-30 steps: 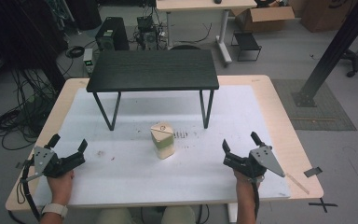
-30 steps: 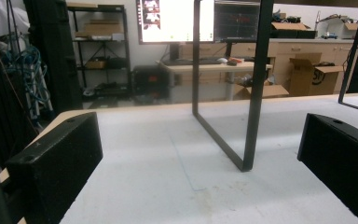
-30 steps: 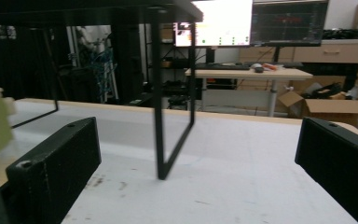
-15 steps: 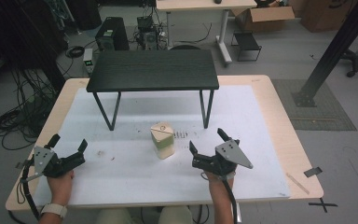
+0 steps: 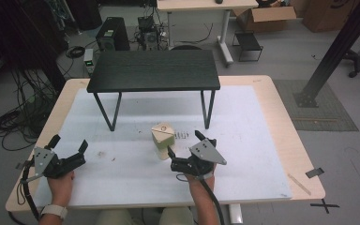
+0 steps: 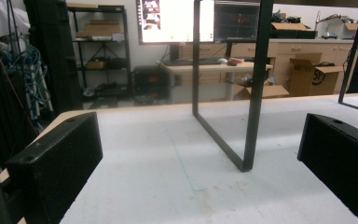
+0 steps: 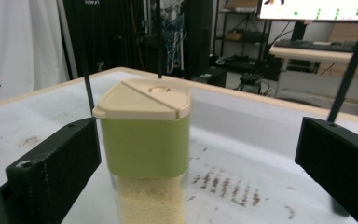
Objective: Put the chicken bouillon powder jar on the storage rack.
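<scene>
A small shaker jar [image 5: 162, 139] with a beige lid, a green band and pale grains inside stands upright on the white mat [image 5: 262, 154], near its middle. My right gripper [image 5: 183, 143] is open just to the right of the jar, jaws pointing at it. In the right gripper view the jar [image 7: 144, 149] looms close, nearer the left jaw, and the right gripper [image 7: 196, 161] touches nothing. My left gripper [image 5: 69, 142] rests open at the mat's front left with nothing between its jaws. From the left gripper [image 6: 200, 182] I look at bare mat.
A low black table [image 5: 153, 70] on thin metal legs stands at the back of the mat; one leg frame [image 6: 249, 93] rises ahead of the left gripper. Dark specks [image 7: 223, 184] lie on the mat beside the jar. The wooden tabletop's edge [image 5: 304, 154] borders the mat.
My right gripper has travelled left from the mat's front right to just beside the jar, still open. The left gripper and the jar have stayed put.
</scene>
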The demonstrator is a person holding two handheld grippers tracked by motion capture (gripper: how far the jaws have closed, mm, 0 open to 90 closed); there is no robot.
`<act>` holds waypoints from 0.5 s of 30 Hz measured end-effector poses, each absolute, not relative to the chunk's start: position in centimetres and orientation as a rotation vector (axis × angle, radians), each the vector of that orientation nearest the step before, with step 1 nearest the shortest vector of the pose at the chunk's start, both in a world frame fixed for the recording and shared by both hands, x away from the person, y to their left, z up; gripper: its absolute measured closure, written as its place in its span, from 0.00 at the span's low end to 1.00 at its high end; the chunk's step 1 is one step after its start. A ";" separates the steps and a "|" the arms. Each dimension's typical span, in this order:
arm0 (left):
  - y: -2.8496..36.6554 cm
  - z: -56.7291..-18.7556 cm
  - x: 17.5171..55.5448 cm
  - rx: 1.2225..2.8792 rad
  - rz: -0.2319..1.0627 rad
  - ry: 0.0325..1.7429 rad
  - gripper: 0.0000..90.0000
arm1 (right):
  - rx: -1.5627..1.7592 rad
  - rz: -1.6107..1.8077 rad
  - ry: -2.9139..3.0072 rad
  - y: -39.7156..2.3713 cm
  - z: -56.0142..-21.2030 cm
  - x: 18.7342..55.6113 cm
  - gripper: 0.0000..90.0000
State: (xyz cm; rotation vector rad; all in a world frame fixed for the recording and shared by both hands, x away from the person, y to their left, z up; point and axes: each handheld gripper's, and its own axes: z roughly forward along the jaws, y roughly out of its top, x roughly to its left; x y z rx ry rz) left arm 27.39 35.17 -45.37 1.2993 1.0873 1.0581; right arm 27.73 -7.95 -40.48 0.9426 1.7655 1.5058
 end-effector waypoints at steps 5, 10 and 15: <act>35.2 -45.4 27.4 1.299 1.058 1.087 0.00 | 0.954 1.498 1.809 -6.7 -40.9 28.3 0.00; 35.2 -45.4 27.4 1.299 1.057 1.087 0.00 | 0.973 1.486 1.832 -6.0 -41.2 28.9 0.00; 35.2 -45.4 27.4 1.300 1.057 1.088 0.00 | 0.973 1.463 1.872 -5.1 -41.6 29.4 0.00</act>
